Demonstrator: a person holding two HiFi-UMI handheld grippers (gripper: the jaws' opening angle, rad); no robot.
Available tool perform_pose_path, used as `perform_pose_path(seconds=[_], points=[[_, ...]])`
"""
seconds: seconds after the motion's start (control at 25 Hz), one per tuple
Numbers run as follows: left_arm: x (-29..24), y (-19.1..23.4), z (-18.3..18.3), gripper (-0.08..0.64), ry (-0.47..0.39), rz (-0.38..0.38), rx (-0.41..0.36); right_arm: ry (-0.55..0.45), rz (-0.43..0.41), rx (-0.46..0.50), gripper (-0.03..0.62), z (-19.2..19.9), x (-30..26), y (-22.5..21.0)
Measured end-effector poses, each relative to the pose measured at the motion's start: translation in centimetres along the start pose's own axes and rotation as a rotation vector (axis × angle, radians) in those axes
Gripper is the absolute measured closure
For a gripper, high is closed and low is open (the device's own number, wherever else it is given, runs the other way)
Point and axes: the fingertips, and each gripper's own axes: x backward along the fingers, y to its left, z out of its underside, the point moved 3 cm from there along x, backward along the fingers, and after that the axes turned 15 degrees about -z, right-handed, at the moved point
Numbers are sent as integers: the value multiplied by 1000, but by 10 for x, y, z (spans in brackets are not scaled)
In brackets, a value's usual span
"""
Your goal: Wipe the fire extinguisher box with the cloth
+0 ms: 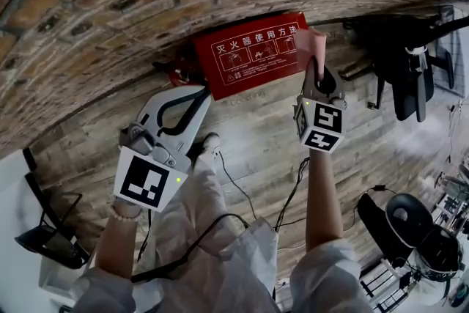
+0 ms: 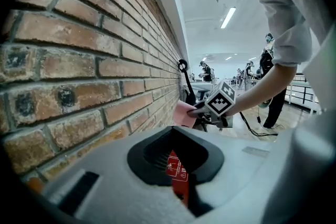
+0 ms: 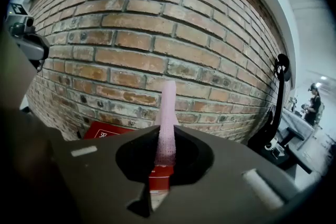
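Note:
The red fire extinguisher box (image 1: 253, 51) stands on the floor against the brick wall (image 1: 110, 4), with white print on its front. My right gripper (image 1: 316, 77) is shut on a pink cloth (image 1: 311, 46), which sticks up over the box's right end. In the right gripper view the cloth (image 3: 168, 113) rises upright from the jaws, with the box (image 3: 105, 131) below and to the left. My left gripper (image 1: 192, 105) hovers left of the box, jaws together and nothing in them. Through its narrow slit the box (image 2: 177, 170) shows.
A black office chair (image 1: 407, 62) stands to the right of the box. Cables (image 1: 289, 194) trail over the wooden floor (image 1: 256, 135). A black stand (image 3: 273, 113) leans by the wall on the right. Gear sits at the lower right (image 1: 418, 238). People stand far off in the room (image 2: 247, 73).

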Motion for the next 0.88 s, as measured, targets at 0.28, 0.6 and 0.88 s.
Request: perform_pose_path(seconds=[0.28,0.6,0.88], points=[[-14,12,13,561,30,-37,17,48,29,45,574,9,-43,-28],[-22,11,24,561,45,-34,14,133,74,96,574,21,-82,-66],[-23,14,36,561,63,-43,19,213,128,120,574,36,-107,-95]])
